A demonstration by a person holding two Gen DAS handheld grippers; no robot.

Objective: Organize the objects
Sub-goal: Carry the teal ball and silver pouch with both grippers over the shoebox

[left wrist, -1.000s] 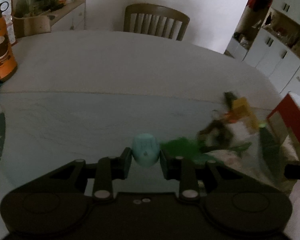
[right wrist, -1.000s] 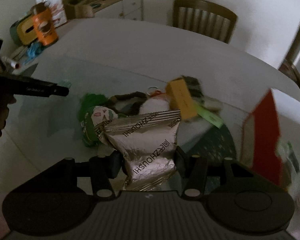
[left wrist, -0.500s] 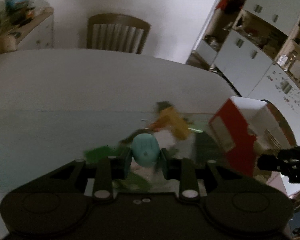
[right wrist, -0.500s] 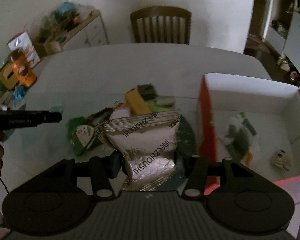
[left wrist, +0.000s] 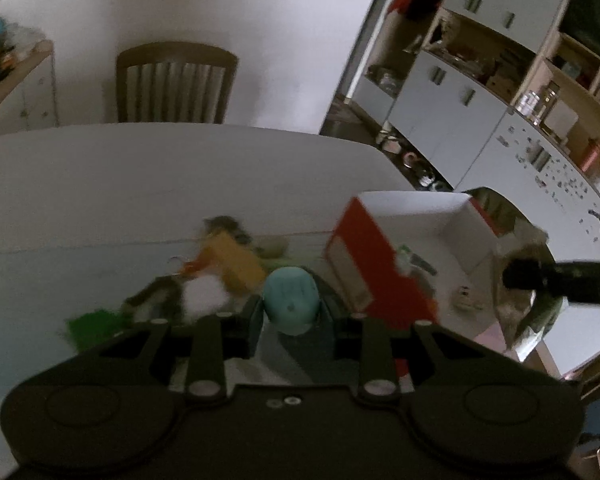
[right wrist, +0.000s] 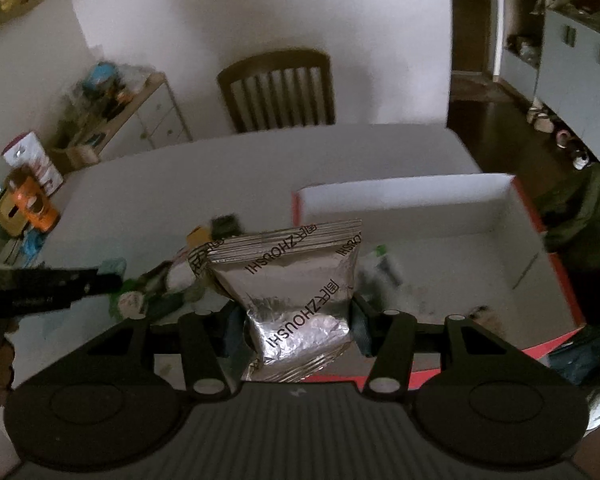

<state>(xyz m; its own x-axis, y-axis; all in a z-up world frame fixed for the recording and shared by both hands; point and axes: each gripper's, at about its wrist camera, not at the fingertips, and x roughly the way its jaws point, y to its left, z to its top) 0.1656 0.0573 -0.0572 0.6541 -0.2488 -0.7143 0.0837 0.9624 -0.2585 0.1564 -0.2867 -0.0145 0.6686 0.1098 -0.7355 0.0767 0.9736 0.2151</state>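
My left gripper (left wrist: 290,314) is shut on a small teal egg-shaped object (left wrist: 291,298), held above the table near the left wall of the red box (left wrist: 374,276). My right gripper (right wrist: 296,320) is shut on a silver foil snack packet (right wrist: 296,280), held over the red box's near left corner (right wrist: 420,368). The box has a white inside with several small items in it. A pile of loose objects (left wrist: 220,276) lies on the table left of the box; it also shows in the right wrist view (right wrist: 168,280). The right gripper shows in the left wrist view (left wrist: 560,280).
A wooden chair (left wrist: 172,80) stands at the table's far side. A sideboard with clutter (right wrist: 112,104) is at the back left. An orange container (right wrist: 32,208) stands at the table's left end. White cupboards (left wrist: 480,112) line the right wall.
Both grippers have swung right with their loads. The red box has come into view of the left gripper, and the right gripper with the foil packet now hangs over the box.
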